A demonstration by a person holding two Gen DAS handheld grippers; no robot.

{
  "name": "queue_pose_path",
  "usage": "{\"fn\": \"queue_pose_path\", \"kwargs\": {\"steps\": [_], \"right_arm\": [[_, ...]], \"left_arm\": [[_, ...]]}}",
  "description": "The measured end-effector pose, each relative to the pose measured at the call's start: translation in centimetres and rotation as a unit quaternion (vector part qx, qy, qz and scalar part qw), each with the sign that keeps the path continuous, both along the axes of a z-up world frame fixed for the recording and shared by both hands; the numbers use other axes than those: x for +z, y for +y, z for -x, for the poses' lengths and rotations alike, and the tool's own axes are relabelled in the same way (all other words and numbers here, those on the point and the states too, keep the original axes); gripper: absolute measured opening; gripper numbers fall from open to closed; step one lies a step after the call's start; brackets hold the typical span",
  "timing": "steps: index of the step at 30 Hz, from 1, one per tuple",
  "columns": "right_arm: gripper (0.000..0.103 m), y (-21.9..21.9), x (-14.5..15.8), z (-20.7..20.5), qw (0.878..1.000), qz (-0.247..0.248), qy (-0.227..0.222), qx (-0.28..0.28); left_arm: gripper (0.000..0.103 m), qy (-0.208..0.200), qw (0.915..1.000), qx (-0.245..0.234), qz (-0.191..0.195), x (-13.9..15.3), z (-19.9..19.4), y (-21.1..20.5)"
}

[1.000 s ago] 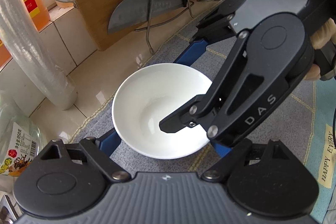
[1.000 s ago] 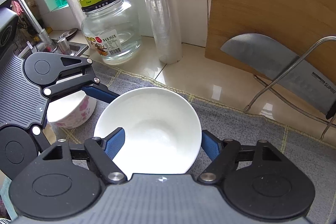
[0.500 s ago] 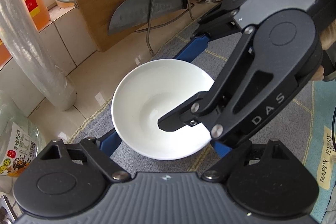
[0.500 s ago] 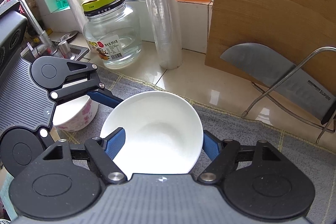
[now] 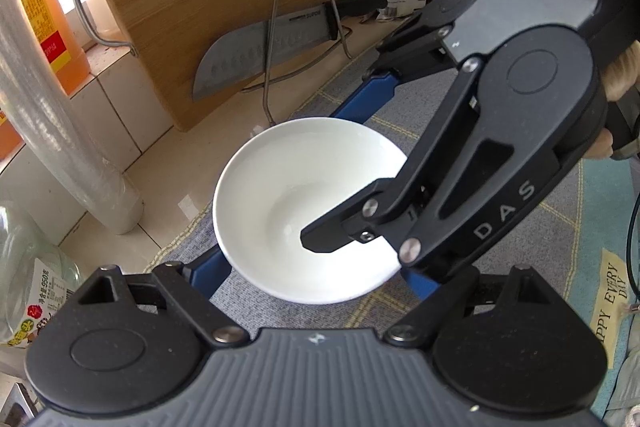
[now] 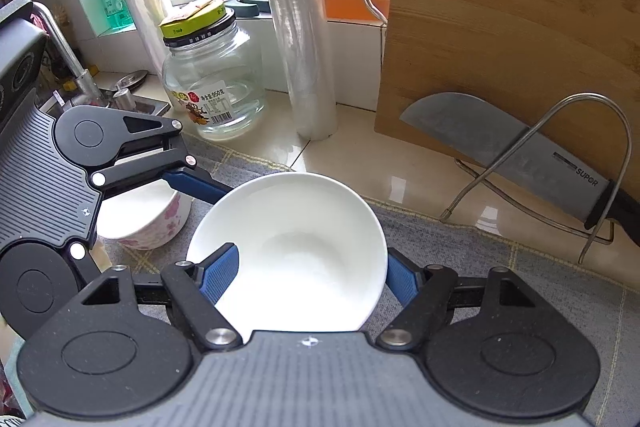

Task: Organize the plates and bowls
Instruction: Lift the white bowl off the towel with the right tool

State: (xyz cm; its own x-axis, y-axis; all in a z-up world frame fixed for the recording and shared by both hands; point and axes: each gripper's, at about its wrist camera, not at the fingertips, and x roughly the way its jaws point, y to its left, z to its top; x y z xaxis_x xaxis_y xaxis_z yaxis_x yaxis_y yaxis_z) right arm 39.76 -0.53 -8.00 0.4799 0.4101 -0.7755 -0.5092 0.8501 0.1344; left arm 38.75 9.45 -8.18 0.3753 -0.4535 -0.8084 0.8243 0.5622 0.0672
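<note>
**Gripping one white bowl from two sides**

Both tools are on the same dish. The white bowl is upright and empty over a grey mat; can't tell if its base rests on the mat or is just clear of it.

The right gripper has the bowl's near part btwn its blue pads, one pressed on each side of the rim, so it's clamped on the bowl.

The left gripper comes in from the bowl's other side w/ its fingers spread wide around it. One blue finger touches the rim in the right wrist view. In its own view both fingers run under the bowl's edge and the contact is hidden, so I can't tell if it's squeezing or only straddling.

Other stuff, all placed from the bowl:
- floral bowl: just beside it on the mat, partly under the left gripper.
- glass jar and cling film roll: behind it, off the mat.
- cutting board: behind it and further along the counter, leaning upright, w/ a knife propped at its foot.
</note>
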Motion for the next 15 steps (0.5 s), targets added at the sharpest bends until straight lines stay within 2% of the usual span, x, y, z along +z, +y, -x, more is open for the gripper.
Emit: {"fn": "queue_pose_path", "kwargs": {"steps": [15], "right_arm": [[0.083,-3.3,2.6,5.6,1.0,0.0,-0.029,-0.011]], "left_arm": [[0.09,-0.023,0.9997,-0.01,0.003,2.9,5.4,-3.0]]}}
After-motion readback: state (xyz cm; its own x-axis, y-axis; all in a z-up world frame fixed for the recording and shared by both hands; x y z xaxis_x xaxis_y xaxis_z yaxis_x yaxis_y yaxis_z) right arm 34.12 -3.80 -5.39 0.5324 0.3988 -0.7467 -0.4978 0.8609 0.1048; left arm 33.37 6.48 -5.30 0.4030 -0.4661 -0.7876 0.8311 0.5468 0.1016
